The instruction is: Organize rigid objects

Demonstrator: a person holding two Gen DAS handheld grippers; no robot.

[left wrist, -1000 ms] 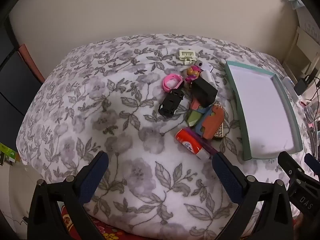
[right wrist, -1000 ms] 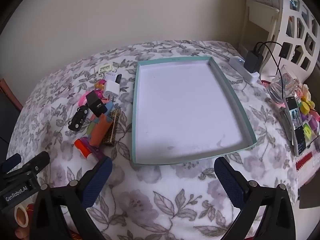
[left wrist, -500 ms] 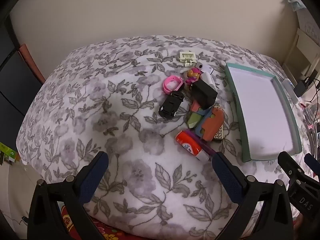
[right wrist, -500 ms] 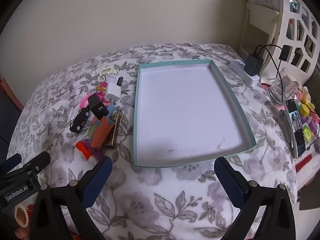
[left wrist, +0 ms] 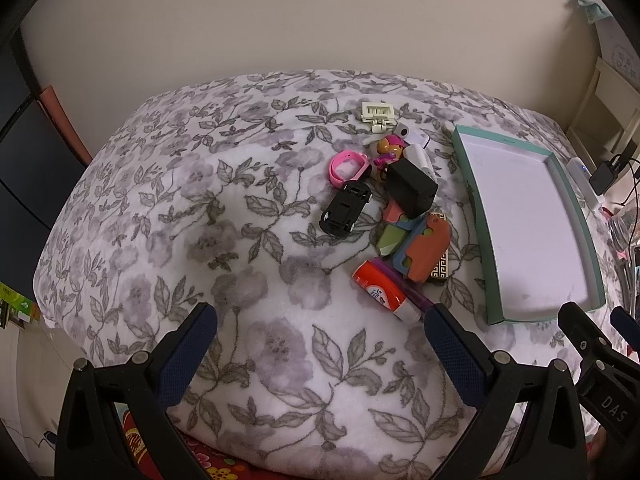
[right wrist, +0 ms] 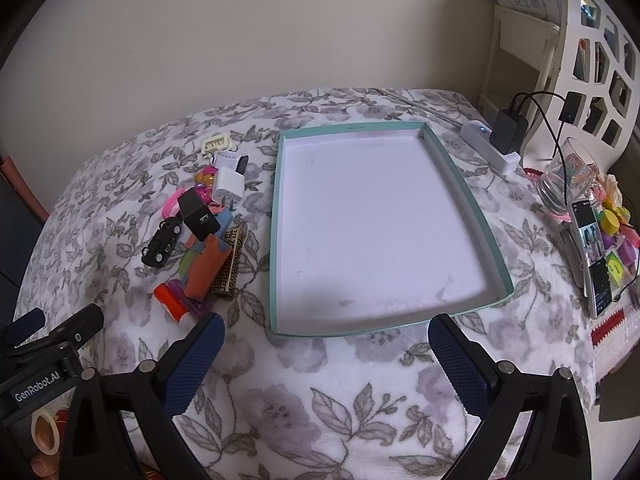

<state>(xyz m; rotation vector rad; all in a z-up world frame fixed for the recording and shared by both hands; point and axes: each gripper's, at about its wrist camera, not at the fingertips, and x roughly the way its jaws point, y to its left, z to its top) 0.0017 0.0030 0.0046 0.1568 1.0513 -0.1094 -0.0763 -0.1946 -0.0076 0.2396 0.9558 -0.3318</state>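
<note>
Centrally on the floral blanket (left wrist: pixel 248 264), a pile of small rigid items, among them a black toy car (left wrist: pixel 345 209), black charger cube (left wrist: pixel 411 189) and pink band (left wrist: pixel 348 166), lies just at nine o'clock of the teal-rimmed tray (right wrist: pixel 276 240). Both the left gripper (left wrist: pixel 320 344) and right gripper (right wrist: pixel 326 354) hover at six o'clock with fingers spread wide, gripping nothing.

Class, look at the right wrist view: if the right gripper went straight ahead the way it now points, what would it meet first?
Probably the near rim of the teal tray, which lies straight ahead between the open fingers of the right gripper; only bare flowered blanket lies before it. Depth is uncertain in this fisheye view.
</note>
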